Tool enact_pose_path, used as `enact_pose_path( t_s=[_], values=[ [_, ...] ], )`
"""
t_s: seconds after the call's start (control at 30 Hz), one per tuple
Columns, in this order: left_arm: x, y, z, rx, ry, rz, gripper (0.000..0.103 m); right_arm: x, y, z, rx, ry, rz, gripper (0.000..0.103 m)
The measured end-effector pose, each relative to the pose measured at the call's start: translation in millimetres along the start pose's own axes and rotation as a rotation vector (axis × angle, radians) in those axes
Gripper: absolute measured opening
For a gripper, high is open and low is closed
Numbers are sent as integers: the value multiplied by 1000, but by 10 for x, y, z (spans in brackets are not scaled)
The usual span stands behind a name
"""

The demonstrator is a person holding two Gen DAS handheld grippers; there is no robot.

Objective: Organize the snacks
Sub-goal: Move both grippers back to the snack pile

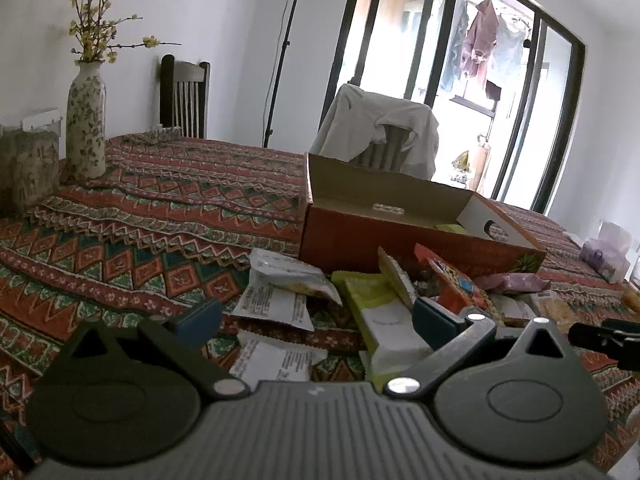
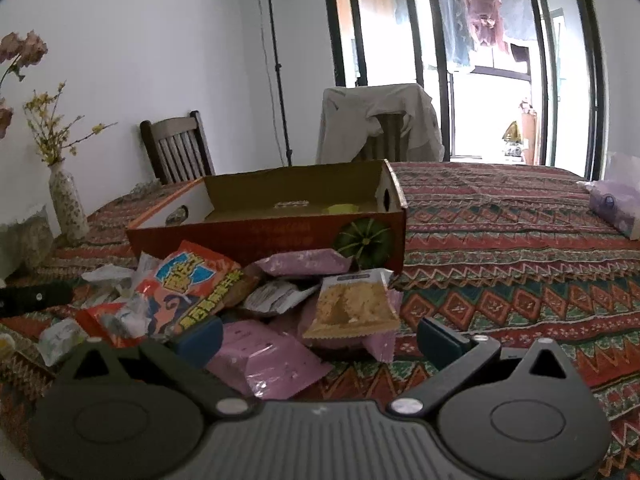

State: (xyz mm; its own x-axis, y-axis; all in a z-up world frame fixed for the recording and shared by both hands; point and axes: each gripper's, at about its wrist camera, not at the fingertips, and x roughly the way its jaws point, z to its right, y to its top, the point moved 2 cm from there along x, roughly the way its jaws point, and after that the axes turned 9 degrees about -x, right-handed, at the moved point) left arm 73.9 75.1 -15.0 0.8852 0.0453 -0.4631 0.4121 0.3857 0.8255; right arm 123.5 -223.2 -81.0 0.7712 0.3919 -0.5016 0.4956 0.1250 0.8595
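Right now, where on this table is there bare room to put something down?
Bare tablecloth runs from the orange cardboard box across to the purple tissue pack. Another free stretch lies between the floral vase and the box. In front of the box it is crowded: the snack packets overlap in a heap. Both tools, left and right, are open.

A patterned tablecloth point(image 2: 520, 248) in red and green zigzags covers the table. At the far left stands a floral vase point(image 1: 86, 120) with yellow-blossomed twigs, a dark wooden chair point(image 1: 185, 96) behind it. Another chair, draped in a pale garment point(image 2: 380, 124), faces the glass doors — laundry point(image 2: 484, 12) hangs outside. A tissue pack point(image 2: 618, 204) lies far right.
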Motion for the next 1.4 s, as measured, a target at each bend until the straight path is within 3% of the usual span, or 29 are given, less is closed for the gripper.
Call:
enact_pose_path(
  t_s=[0.2, 0.37, 0.8, 1.0, 1.2, 1.4],
  values=[
    [-15, -13, -11, -4, -5, -3, 103, 167, -45, -150, -21, 55, -47, 101],
    [-37, -17, -49, -14, 4, 0, 103, 314, -39, -279, -41, 103, -76, 86],
    [-32, -14, -115, -31, 12, -7, 103, 547, -38, -242, -14, 229, -96, 87],
    [-29, -14, -119, -35, 16, -9, 103, 535, -53, -216, -27, 270, -101, 69],
    [-32, -13, -124, -42, 27, -15, 103, 334, -88, -264, -66, 243, -67, 62],
    [-30, -14, -155, -37, 66, -30, 103, -30, -77, -318, -153, 142, 20, 61]
  ],
)
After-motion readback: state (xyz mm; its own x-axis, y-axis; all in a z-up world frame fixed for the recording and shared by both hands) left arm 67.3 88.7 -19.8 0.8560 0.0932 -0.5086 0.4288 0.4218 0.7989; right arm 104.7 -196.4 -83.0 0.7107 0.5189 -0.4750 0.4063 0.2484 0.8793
